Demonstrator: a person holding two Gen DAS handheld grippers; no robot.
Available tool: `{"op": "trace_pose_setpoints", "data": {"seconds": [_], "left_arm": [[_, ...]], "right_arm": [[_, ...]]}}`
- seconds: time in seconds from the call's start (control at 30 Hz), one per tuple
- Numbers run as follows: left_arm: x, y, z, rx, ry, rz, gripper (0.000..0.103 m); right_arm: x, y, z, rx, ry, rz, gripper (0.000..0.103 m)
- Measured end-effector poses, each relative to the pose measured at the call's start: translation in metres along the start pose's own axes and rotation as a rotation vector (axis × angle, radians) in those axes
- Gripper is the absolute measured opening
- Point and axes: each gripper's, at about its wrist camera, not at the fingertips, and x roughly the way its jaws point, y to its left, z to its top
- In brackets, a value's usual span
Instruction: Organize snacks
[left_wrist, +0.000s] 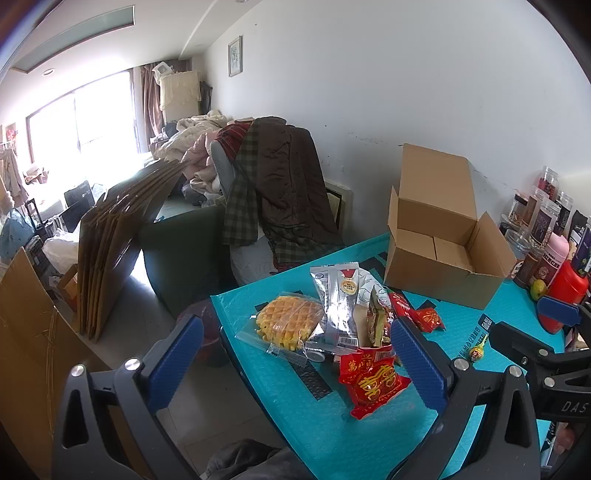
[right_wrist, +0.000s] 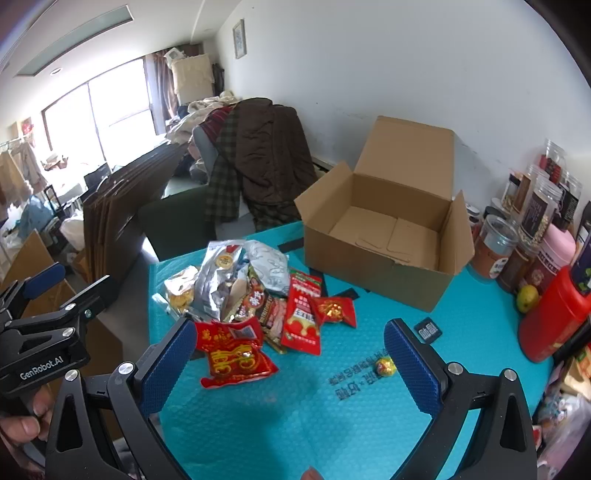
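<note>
A heap of snack packets lies on the teal mat (right_wrist: 258, 424). In it are a wrapped waffle (left_wrist: 286, 325), a silver pouch (left_wrist: 334, 302), a big red packet with gold script (left_wrist: 371, 382) (right_wrist: 231, 354), a long red sachet (right_wrist: 303, 314) and a small red packet (right_wrist: 334, 310). A round wrapped candy (right_wrist: 385, 367) (left_wrist: 476, 352) lies apart to the right. An open cardboard box (right_wrist: 384, 236) (left_wrist: 439, 236) stands empty behind the heap. My left gripper (left_wrist: 295, 358) hangs open before the heap. My right gripper (right_wrist: 290, 365) is open above bare mat, holding nothing.
Jars, a pink tin (right_wrist: 554, 247), a red canister (right_wrist: 550, 317) and a green fruit (right_wrist: 526, 297) crowd the mat's right edge. A chair draped with clothes (right_wrist: 255, 162) stands behind the table. Flat cardboard sheets (left_wrist: 110, 251) lean on the floor at left. A hand (right_wrist: 26, 424) holds the left tool.
</note>
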Motion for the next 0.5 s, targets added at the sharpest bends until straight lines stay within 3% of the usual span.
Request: {"op": "trace_pose_setpoints", "data": {"seconds": [0.5], "left_arm": [[-0.0005, 0.0008, 0.0005, 0.001, 0.004, 0.0, 0.103]], "right_arm": [[0.0008, 0.0011, -0.0009, -0.001, -0.004, 0.004, 0.103]]}}
